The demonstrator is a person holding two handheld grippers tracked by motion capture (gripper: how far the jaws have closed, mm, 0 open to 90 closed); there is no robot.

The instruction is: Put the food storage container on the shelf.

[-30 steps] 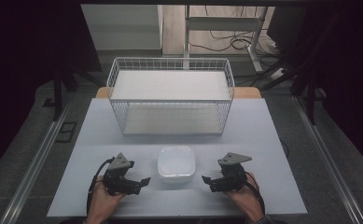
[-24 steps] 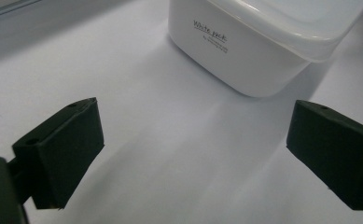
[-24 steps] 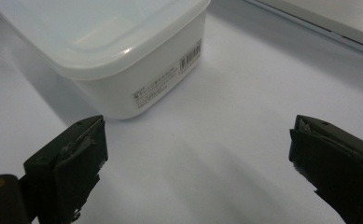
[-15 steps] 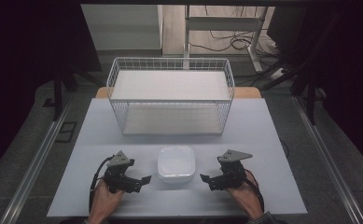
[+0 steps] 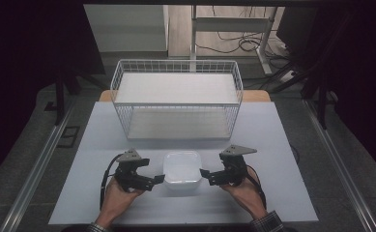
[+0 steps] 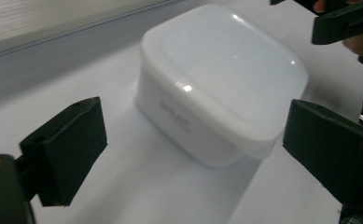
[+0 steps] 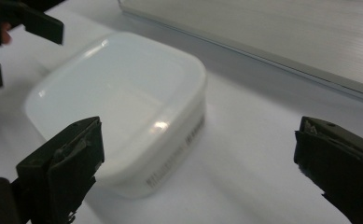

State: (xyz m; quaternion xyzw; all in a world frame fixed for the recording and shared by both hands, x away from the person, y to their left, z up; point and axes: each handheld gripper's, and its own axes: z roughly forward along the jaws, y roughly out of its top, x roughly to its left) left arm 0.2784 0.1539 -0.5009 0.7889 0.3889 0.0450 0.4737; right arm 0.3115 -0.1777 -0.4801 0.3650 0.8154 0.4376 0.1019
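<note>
A white square container (image 5: 182,169) with its lid on sits on the table near the front edge. My left gripper (image 5: 155,181) hangs just left of it, open, its jaws having just narrowed a little without touching anything. In the left gripper view the container (image 6: 221,79) lies ahead of my gripper (image 6: 198,140), clear of both pads. My right gripper (image 5: 204,174) hovers just right of the container, open; its jaws have just been opening. The right gripper view has the container (image 7: 118,102) ahead and to the left of that gripper (image 7: 200,161), with nothing between the pads.
A white wire basket (image 5: 176,96) with a pale floor stands at the back of the pale table (image 5: 282,145). Dark floor and metal rails run along both sides. The table surface spreads out left and right of the hands.
Both hands have lifted slightly and shifted a little away from the person, staying on either side of the container. The container has not moved.
</note>
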